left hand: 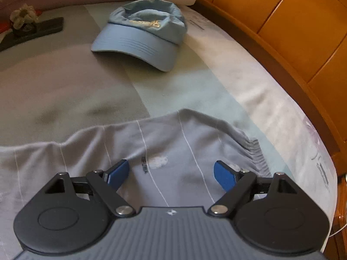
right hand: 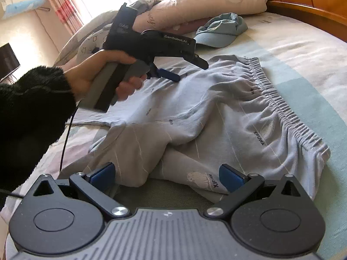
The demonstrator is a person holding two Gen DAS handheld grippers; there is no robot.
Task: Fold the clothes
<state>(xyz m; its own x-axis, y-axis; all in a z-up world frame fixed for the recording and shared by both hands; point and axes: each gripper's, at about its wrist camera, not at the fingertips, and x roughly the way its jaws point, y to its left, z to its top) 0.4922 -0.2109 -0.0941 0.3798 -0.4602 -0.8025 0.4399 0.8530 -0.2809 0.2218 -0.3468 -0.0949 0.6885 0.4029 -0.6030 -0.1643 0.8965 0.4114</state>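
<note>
- The bed [right hand: 303,49] fills the room's middle, covered in a sheet of pale grey, green and white blocks, with a wooden headboard [left hand: 292,21] along its right and far side.
- Pillows [right hand: 206,2] lie piled at the far end of the bed.
- A pair of light grey trousers [right hand: 227,112] with thin white stripes and small printed logos lies rumpled on the near part of the bed, its gathered elastic waistband toward the right and the legs bunched and overlapping toward the left.
- A light blue cap [left hand: 143,34] sits farther up the bed, well apart from the trousers, brim facing near.
- The left tongs [left hand: 171,173] hover over the far edge of the trousers, spread wide, gripping nothing; a hand [right hand: 104,73] in a fuzzy black sleeve holds the handle.
- The right tongs [right hand: 167,176] hang over the near trouser legs, also spread wide and empty.
- A dark flat object [left hand: 32,32] lies far left.
</note>
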